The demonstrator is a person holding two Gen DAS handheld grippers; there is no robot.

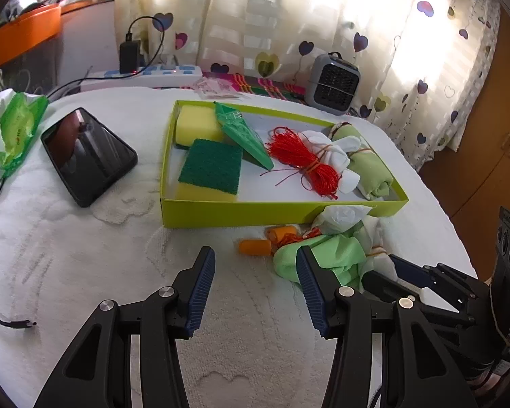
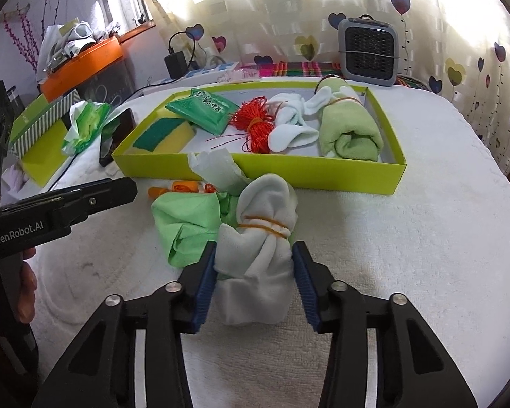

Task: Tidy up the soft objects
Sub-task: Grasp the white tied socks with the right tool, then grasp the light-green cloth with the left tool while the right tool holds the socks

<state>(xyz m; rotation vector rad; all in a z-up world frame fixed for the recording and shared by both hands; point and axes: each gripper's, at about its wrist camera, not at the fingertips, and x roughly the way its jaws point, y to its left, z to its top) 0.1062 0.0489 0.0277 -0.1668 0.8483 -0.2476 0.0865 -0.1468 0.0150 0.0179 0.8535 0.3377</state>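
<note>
Item: pale cloth bundle (image 2: 255, 265), tied with an orange band (image 2: 265, 227), lying on the white bench (image 2: 408, 238) at 6 o'clock of the green box (image 2: 289, 173). My right gripper (image 2: 254, 280) pinches its lower half. Light, squashy, likely to sag; best held just below the band. My left gripper (image 1: 255, 289): jaws spread, empty.

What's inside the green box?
The green box holds yellow sponges with green scrub tops, a green packet, a red cord bundle, white socks and a rolled green cloth. Whatever lies under them is covered.
</note>
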